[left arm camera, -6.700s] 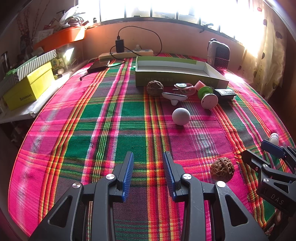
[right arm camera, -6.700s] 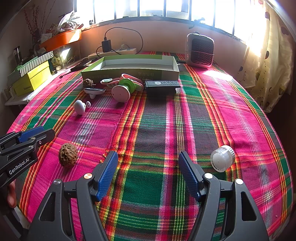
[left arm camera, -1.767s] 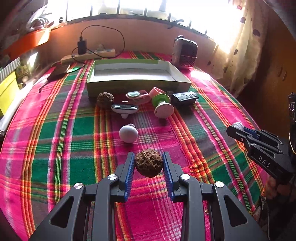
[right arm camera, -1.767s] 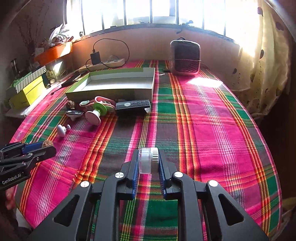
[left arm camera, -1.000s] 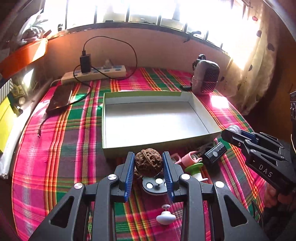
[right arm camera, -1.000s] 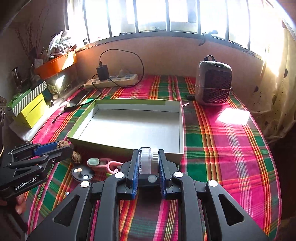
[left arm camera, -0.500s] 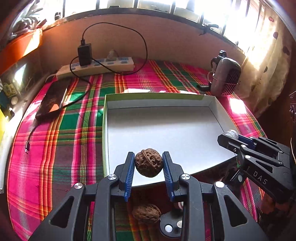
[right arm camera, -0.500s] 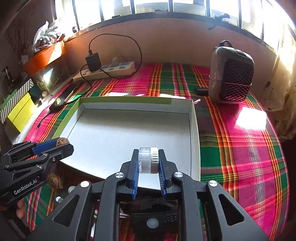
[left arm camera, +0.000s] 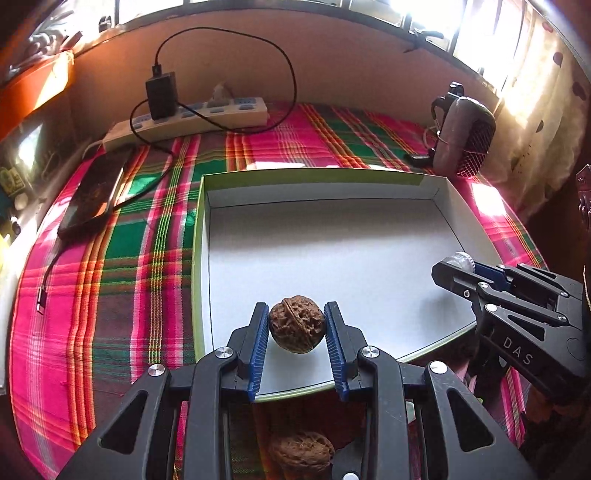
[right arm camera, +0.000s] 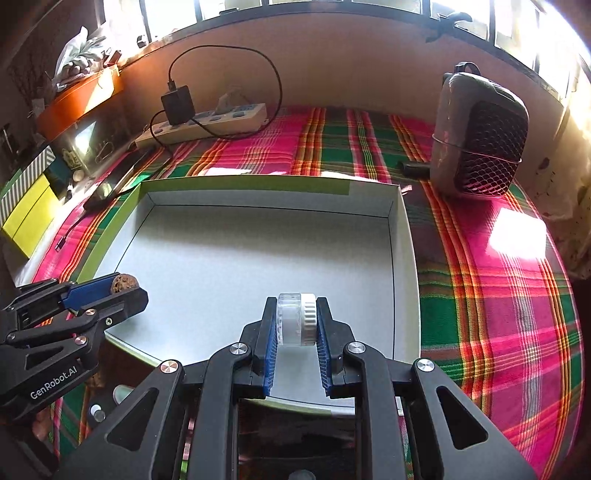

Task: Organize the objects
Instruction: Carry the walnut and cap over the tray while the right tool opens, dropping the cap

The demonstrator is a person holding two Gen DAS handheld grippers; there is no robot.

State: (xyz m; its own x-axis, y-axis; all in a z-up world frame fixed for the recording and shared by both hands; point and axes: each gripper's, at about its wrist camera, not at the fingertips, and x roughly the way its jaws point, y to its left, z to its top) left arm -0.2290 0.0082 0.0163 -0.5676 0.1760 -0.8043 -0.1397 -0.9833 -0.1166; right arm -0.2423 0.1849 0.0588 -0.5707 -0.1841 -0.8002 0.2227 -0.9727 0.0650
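While the left hand-held gripper (left arm camera: pixel 297 334) grips a hard, bumpy walnut (left arm camera: pixel 297 324) at its middle, the right hand-held gripper (right arm camera: pixel 295 325) clamps a light (probably slippery) jar (right arm camera: pixel 296 319).

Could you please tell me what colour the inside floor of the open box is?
The box floor is plain white, clearest in the right wrist view.

Sunlit windows (right arm camera: pixel 332 3), beige wall (right arm camera: pixel 351 62), plaid tablecloth (right arm camera: pixel 498 295)
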